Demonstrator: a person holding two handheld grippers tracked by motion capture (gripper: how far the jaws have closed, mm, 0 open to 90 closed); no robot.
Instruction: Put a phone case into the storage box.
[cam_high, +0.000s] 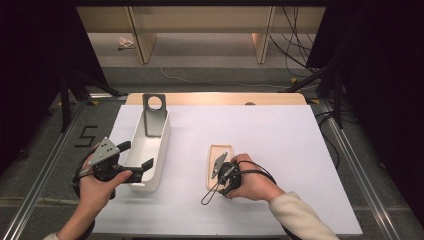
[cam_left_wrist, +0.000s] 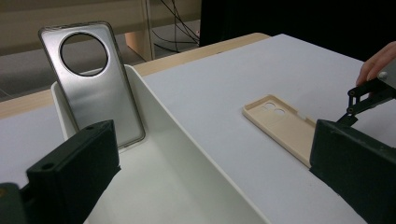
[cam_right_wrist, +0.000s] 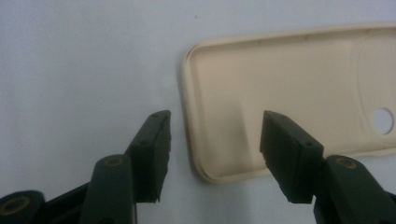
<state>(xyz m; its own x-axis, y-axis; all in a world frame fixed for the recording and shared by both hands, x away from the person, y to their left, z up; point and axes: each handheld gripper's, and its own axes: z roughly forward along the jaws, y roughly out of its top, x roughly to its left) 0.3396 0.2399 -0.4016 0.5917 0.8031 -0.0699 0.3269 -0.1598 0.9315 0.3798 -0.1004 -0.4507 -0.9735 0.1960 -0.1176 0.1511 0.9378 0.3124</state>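
Black jaws of the right gripper (cam_right_wrist: 215, 154) are standing partly open astride the near corner of the beige phone case (cam_right_wrist: 289, 98), which is lying flat on the white table (cam_high: 280, 135), pads not pressing it. Closing on that thin rim risks skidding it away. Nearby, the left gripper (cam_left_wrist: 205, 177) is straddling the white bin (cam_left_wrist: 187, 154) wall, open, while a silver case (cam_left_wrist: 93, 79) is leaning inside.

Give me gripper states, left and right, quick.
Left gripper: open, jaws either side of the white bin's wall, not pressing it.
Right gripper: open, jaws straddling the beige phone case's edge, holding nothing.
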